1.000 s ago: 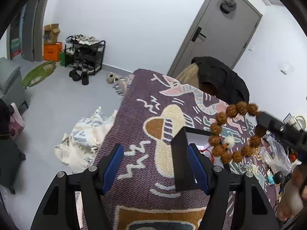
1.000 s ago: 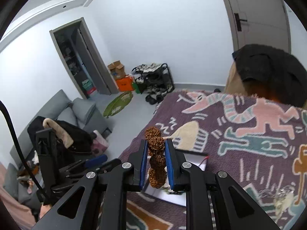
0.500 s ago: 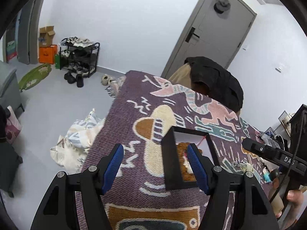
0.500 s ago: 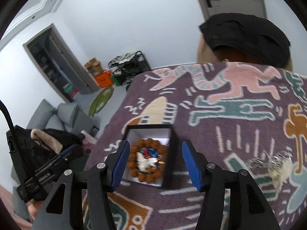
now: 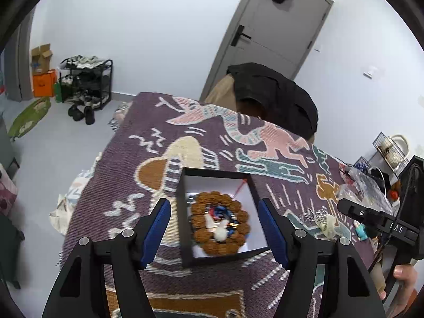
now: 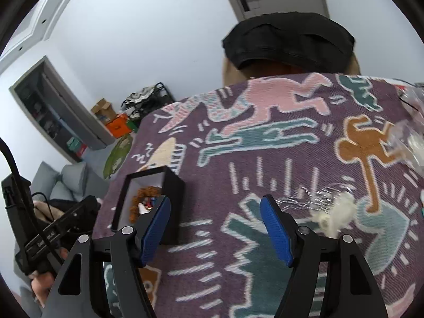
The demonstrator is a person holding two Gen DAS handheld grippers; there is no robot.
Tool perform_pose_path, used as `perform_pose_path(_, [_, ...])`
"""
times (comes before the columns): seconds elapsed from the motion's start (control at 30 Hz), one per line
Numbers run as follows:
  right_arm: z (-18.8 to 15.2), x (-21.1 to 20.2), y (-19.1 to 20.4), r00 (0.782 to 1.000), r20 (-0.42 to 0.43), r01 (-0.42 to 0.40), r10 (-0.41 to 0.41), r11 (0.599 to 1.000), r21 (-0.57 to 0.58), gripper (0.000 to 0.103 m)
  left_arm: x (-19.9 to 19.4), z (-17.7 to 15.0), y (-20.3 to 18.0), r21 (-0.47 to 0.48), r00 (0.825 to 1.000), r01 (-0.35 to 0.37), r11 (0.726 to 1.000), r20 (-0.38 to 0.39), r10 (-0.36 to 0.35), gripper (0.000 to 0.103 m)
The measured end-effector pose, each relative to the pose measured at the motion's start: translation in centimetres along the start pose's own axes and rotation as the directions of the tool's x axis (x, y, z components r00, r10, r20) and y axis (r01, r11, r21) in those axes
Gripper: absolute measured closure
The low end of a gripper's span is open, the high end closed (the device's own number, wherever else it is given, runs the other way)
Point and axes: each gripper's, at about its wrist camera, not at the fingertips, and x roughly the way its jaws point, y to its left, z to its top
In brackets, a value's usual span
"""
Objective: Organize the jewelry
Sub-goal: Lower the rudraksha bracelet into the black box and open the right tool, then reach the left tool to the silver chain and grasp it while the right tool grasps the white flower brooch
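A black box with a white lining stands on the patterned purple cloth. A brown bead bracelet lies in it around some small pieces. My left gripper is open, its blue pads either side of the box and not pressing it. My right gripper hangs over bare cloth, jaws opening, nothing between them. The box and bracelet sit to its left. A silver chain with a white charm lies to its right, and also shows as the chain in the left wrist view.
Crumpled clear plastic bags and small trinkets lie at the table's right end. A black jacket hangs over a chair at the far side. The cloth's left edge drops to the floor. A hand grips the right tool.
The right gripper held the bead bracelet above the box, let it go into the box, opened and swung right toward the chain. The left gripper moved until the box sat between its fingers.
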Motion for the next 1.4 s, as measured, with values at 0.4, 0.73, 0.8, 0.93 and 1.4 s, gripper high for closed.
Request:
perform_pose_path(0.4, [-1.3,-1.1,-7.0,0.998,-0.007,0.067,-0.067,0.986,0.156,0.033,1.5,-0.3,-4.1,0.061,0.999,0.035,0.998,-0.034,-0.033,0.034])
perform_pose_path(0.73, [-2.7,0.6,-11.7,0.993,-0.075,0.111,-0.094,0.956,0.271,0.033,2.4,-0.7,-6.2,0.099,0.999,0.022,0.995,-0.034,-0.018,0.017])
perform_pose_path(0.8, [-2.8,1.2,-12.1,0.991,-0.086,0.12,-0.099,0.953,0.279,0.033,2.6,-0.7,-6.5,0.107,0.999,0.025,0.994,-0.042,-0.02,0.017])
perform_pose_path(0.93, [-2.9,2.2,-12.6,0.989,-0.098,0.132,-0.108,0.948,0.289,0.033,3.0,-0.6,-6.9,0.114,0.998,0.027,0.993,-0.052,-0.021,0.017])
perform_pose_path(1.4, [-3.3,0.5,-13.4,0.996,0.002,0.084,-0.088,0.967,0.238,0.1,5.7,-0.8,-10.9,0.217,0.994,0.048,0.975,-0.104,-0.026,0.017])
